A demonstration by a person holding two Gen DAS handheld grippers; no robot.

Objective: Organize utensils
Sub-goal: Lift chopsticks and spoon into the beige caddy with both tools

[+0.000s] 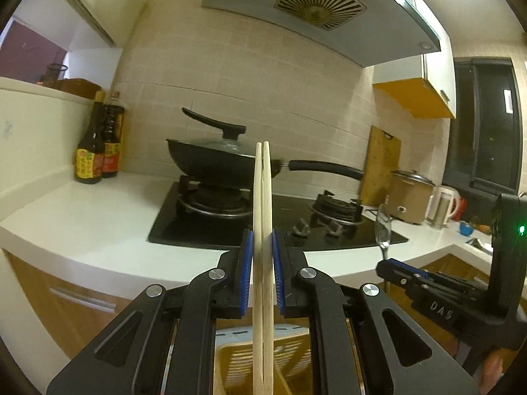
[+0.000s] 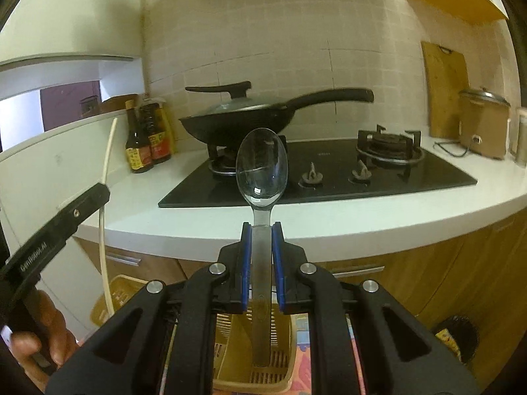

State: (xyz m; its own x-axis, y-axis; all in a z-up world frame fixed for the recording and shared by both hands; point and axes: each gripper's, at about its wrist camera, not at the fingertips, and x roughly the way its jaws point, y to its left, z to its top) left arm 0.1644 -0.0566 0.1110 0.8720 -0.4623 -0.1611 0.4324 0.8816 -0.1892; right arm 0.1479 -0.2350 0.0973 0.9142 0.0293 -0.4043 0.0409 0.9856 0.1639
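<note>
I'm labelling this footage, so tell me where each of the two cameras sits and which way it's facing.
Left wrist: sits on the left gripper, looking along its fingers at the stove and wok; chopsticks clamped; the right gripper shows at right.
Right wrist: sits on the right gripper, facing the same stove; spoon clamped; the left gripper and the person's hand show at left.
Shared: stove, wok, sauce bottles, yellow basket below.
</note>
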